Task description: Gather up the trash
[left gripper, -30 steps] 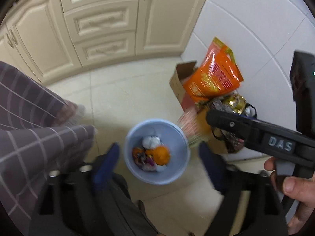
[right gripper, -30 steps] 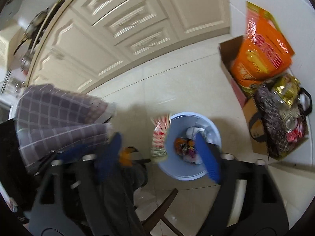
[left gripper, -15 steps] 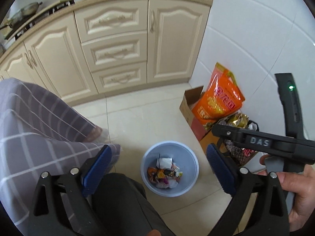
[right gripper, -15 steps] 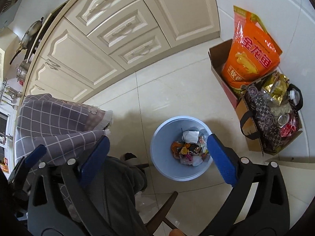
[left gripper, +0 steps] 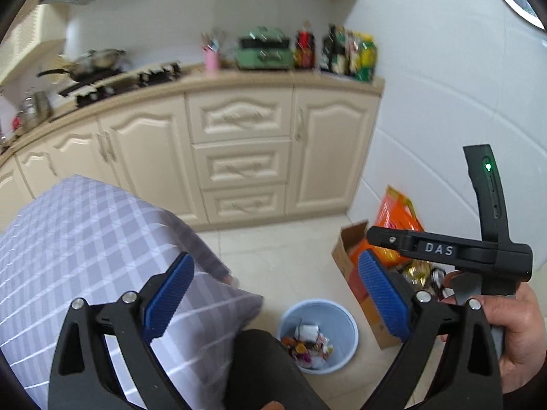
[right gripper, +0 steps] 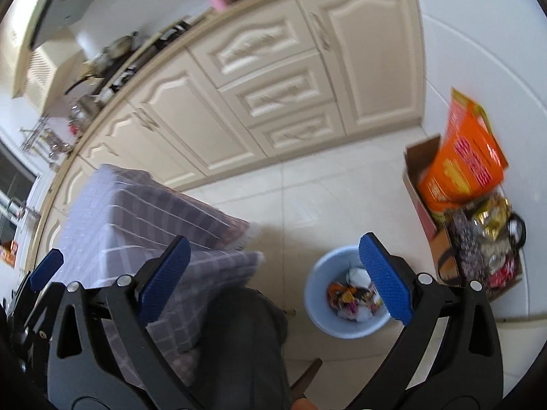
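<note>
Both tools have lifted away from the bin since a second ago: back then the views looked almost straight down into it, and a red-and-white wrapper blurred at its rim by the right tool. Now that wrapper is no longer between any fingers, and both views tilt up toward the cabinets. Judgement: one drop-off is just done, trash went in, and the hands are heading back for more.

Left tool (left gripper: pixel 273 294): jaws spread wide, nothing between the blue pads. Right tool (right gripper: pixel 273 275): same, released and empty; it also shows in the left view as a black body lettered DAS, held in the right hand (left gripper: pixel 512 338).

The trash bin (left gripper: pixel 345 321) stands on the tiled floor (right gripper: pixel 307 188), below and between the tools, near the person's dark trouser leg. It is round, pale blue smooth plastic, slightly tapered. Inside, a loose heap of trash (right gripper: pixel 352 295): crumpled white tissue and glossy coloured wrappers.

A table with a grey-and-white checked cloth (left gripper: pixel 78 239), soft and draped, sits left. Right of the bin, a brown cardboard box (right gripper: pixel 418 184) holds a shiny orange bag (right gripper: pixel 465 157). Cream panelled cabinets (left gripper: pixel 239 157) stand behind, with a cluttered, blurred counter (left gripper: pixel 259 80) on top.
</note>
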{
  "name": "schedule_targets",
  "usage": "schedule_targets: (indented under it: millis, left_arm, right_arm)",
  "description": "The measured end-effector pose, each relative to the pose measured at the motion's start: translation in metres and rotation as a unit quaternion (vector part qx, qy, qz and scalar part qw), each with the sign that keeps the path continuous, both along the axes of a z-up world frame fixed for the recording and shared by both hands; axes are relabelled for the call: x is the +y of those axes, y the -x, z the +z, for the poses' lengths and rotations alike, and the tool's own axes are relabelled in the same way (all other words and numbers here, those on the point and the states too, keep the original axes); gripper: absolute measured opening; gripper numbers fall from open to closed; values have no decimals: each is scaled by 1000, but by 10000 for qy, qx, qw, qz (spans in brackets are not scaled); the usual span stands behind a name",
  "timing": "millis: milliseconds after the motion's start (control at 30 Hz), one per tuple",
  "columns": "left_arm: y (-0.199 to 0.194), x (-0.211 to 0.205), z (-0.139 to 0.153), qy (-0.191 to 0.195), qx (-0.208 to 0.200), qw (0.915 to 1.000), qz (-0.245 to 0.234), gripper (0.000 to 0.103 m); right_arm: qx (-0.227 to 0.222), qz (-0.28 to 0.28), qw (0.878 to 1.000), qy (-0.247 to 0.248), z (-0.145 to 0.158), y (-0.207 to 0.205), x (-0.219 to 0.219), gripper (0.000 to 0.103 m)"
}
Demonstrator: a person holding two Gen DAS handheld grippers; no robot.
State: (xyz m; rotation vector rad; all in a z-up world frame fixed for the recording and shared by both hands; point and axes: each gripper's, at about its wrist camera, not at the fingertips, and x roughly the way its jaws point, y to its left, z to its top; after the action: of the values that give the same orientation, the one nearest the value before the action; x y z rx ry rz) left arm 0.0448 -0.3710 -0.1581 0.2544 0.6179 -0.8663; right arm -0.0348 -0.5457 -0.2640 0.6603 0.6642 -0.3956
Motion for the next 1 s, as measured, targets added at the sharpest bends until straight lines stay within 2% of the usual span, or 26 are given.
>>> schedule_targets:
  millis: [233, 367, 500, 667, 700, 1000]
  left_arm:
    - [-12, 69, 40, 271, -372, 9968, 655, 97]
    - [-21, 112, 58, 272, -637, 9898, 1241, 98]
    - [-29, 158, 75, 294, -919, 9776, 1871, 98]
    - [-35, 207, 98, 286, -1279, 9582, 2542, 98]
    - [-34, 218, 103, 292, -1382, 9520, 2717, 98]
    - [-25, 287, 133, 463, -1642, 9233, 3441, 98]
  right_arm:
    - [-398, 582, 9967, 409, 57, -27, 57, 97]
    - [-568, 918, 9921, 634, 83, -44, 96, 97]
    - [-736, 1309, 9844, 912, 108, -63, 144, 97]
    - [-951, 1718, 9730, 1215, 133, -81, 200, 97]
    - [-999, 1799, 9700, 1294, 139, -85, 212, 97]
    - [-1423, 2212, 9480, 1791, 180, -98, 287, 97]
